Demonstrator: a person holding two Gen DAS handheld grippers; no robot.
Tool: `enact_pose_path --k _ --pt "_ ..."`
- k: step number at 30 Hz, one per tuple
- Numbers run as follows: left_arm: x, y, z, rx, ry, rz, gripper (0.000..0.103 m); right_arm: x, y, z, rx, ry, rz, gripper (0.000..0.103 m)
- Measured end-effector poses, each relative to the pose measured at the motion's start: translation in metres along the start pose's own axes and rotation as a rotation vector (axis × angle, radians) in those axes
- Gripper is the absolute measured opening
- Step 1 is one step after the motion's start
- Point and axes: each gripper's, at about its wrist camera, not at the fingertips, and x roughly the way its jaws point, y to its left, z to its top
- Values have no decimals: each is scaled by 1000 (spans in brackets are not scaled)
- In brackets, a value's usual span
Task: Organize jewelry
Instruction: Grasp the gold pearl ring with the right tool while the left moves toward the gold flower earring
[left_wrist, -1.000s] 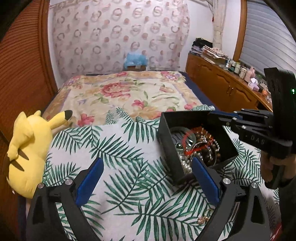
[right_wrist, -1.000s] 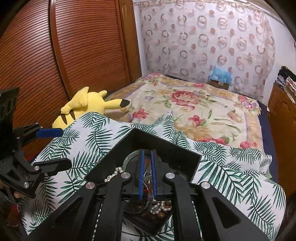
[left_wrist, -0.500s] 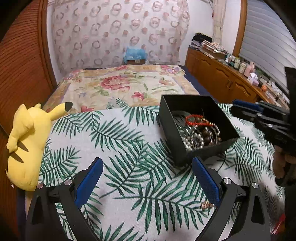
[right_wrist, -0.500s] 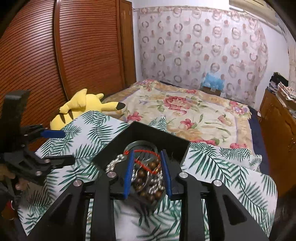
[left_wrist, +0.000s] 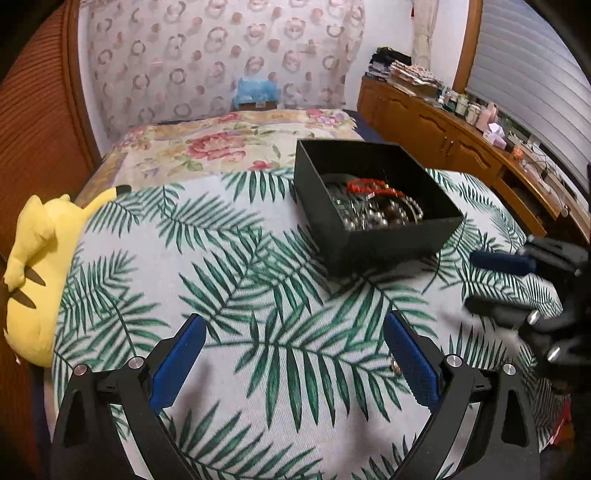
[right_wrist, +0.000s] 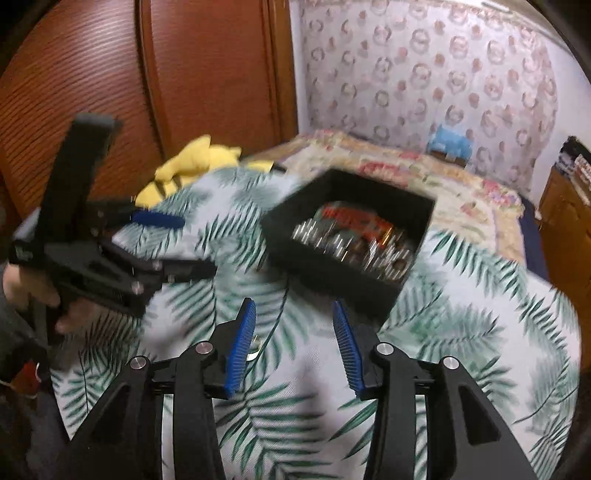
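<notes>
A black open box (left_wrist: 373, 206) full of bead bracelets and a red string bracelet stands on the palm-leaf cloth; it also shows blurred in the right wrist view (right_wrist: 347, 236). A small metal jewelry piece (left_wrist: 395, 366) lies on the cloth beside my left gripper's right finger; it shows by the right gripper's left finger (right_wrist: 254, 349). My left gripper (left_wrist: 293, 345) is open and empty, well short of the box. My right gripper (right_wrist: 291, 332) is open and empty, pulled back from the box, and shows at the right edge of the left wrist view (left_wrist: 495, 280).
A yellow plush toy (left_wrist: 37, 266) lies at the cloth's left edge. A flowered bedspread (left_wrist: 221, 144) stretches behind. A wooden sideboard (left_wrist: 461, 140) with small items stands right. A wooden wardrobe (right_wrist: 110, 92) stands left.
My right gripper let go of the red bracelet into the box, opened wide and drew back and down toward the cloth. My left gripper also pulled back from the box.
</notes>
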Motion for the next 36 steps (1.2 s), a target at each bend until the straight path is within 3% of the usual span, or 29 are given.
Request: enact_pose_path --k 14,20,23,36 --pt "-4 8 -20 -12 34 3 93 39 34 -18 -78 105 24 46" --pt "-4 9 -26 -5 50 1 93 42 38 -16 -129 100 -22 32" --pt "-3 4 -28 6 56 -12 93 40 35 -17 -126 98 -20 13" --pt "5 -26 -29 61 59 -51 93 20 18 -18 -69 63 -25 13"
